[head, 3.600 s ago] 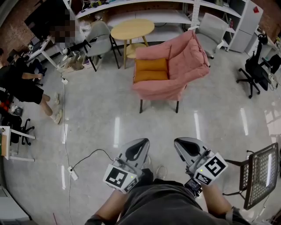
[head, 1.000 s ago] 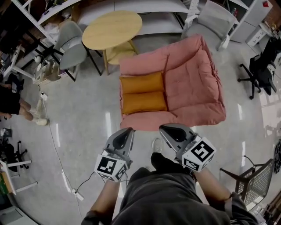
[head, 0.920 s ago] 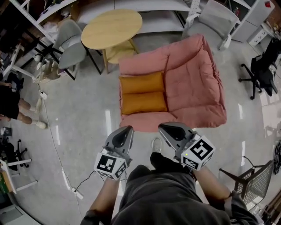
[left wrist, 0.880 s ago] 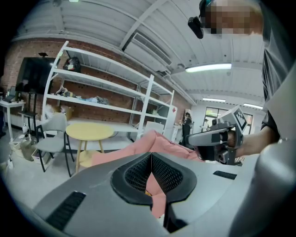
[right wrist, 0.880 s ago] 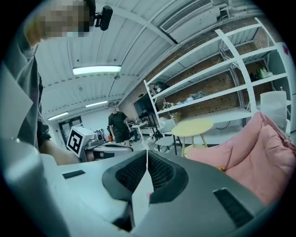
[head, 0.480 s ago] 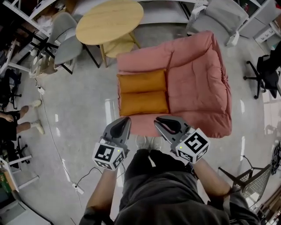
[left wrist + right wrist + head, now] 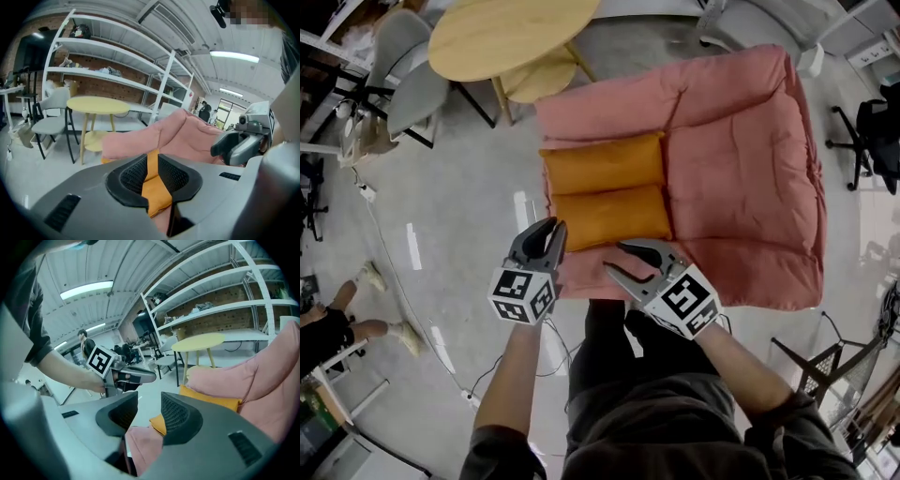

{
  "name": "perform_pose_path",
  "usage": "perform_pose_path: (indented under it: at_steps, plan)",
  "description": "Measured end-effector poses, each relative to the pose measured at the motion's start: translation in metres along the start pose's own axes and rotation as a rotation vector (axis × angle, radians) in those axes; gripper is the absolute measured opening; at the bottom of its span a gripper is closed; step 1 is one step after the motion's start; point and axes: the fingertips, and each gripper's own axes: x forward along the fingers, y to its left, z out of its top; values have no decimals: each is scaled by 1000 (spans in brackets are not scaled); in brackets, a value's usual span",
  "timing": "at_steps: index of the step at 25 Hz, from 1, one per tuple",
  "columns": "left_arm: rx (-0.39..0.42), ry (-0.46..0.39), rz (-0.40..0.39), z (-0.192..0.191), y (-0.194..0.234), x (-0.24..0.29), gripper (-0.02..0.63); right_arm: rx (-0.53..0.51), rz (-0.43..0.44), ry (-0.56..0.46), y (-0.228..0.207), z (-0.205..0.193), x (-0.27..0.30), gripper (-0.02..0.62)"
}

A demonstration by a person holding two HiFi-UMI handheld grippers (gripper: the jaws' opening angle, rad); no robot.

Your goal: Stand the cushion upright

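Cushion [image 7: 605, 192], orange, lay flat on the seat of the pink armchair [image 7: 750, 178], with its long axis running left to right, just ahead of both grippers. The left gripper [image 7: 551, 228] pointed at its near left corner and the right gripper [image 7: 616, 260] at its near edge; neither seemed to touch it. Both pairs of jaws had just been opening, the left narrowly and the right wider, with nothing clamped between them.
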Motion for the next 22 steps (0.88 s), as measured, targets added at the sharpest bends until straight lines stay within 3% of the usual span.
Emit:
perform_pose_path:
  at_steps: [6,11,15,22]
  plan:
    - [-65,90,-32,-44,70,60,132,-53,6,129,-19,-48,86,144]
    - [-138,187,-75,-91,121,119,200,-169,3,279,-38,-100,151,184]
    - [-214,210,-100,-119,163,152,233,-291,8,384,-44,-139,206,215]
    - [-337,229,-257,-147,179,204,272,-505,37,558,-51,-202,260,249]
